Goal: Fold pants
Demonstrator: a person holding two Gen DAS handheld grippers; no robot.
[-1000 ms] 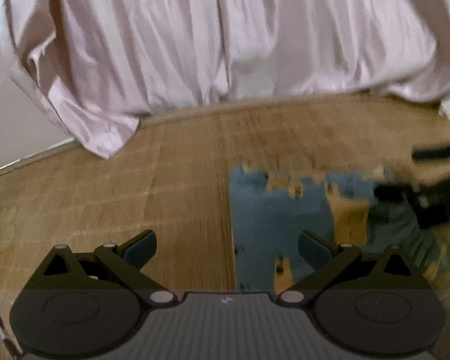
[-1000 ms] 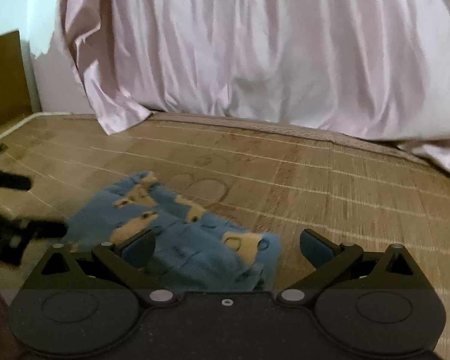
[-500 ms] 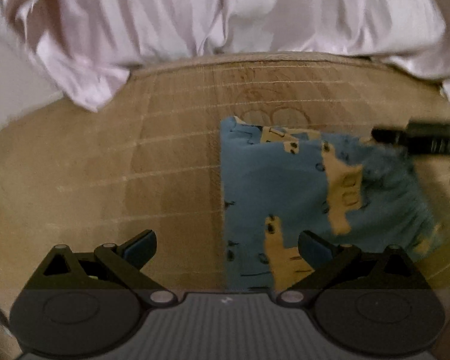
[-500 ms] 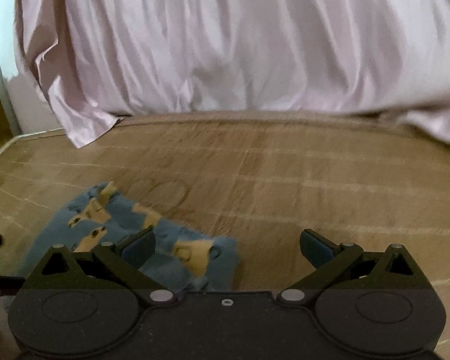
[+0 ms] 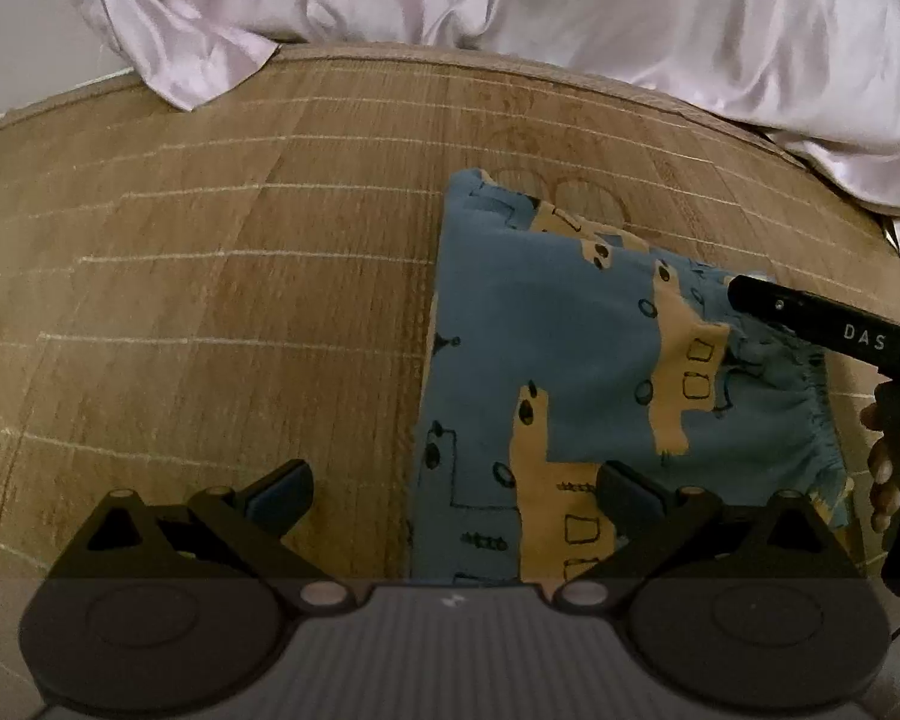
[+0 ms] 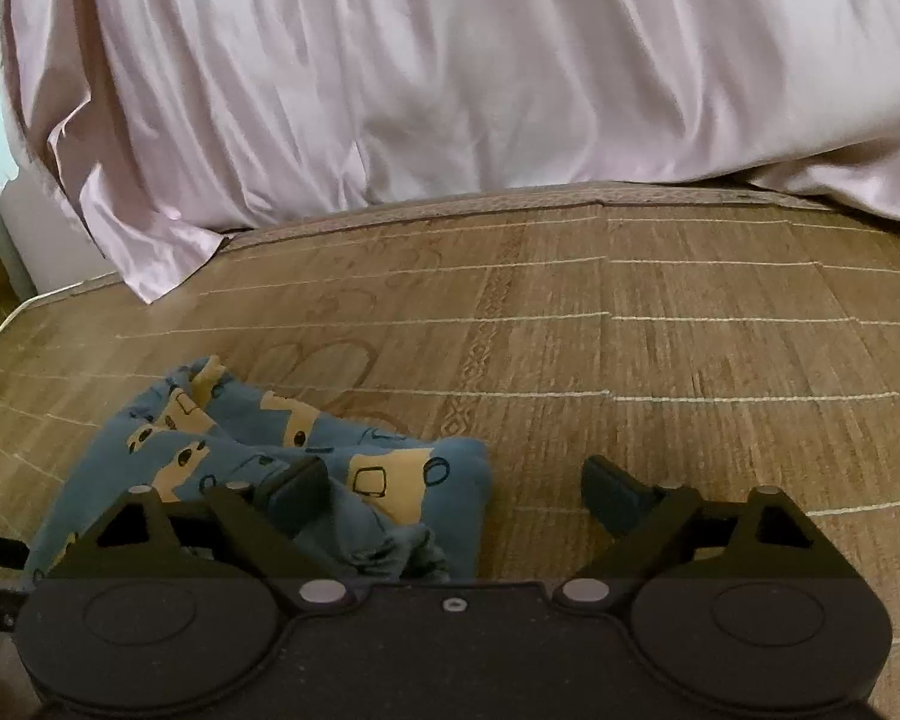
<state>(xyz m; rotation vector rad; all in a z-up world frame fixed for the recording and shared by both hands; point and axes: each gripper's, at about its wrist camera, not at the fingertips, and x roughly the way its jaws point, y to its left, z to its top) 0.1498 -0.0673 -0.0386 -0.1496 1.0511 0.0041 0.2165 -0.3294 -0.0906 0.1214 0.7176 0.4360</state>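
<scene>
Lying folded on the mat (image 5: 210, 300), the pants (image 5: 570, 360) now fill the left view; both grippers' jaws gape empty, suggesting completion.

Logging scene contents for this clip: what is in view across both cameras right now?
pants: one, blue with a yellow print, folded, lying on the mat
woven mat: one, tan, covering the surface
bed sheet: one, pale pink, bunched along the mat's far edge
hand: one, at the left view's right edge, holding the right tool's handle
left tool: open, over the pants' left edge
right tool: open, over the pants' corner
</scene>
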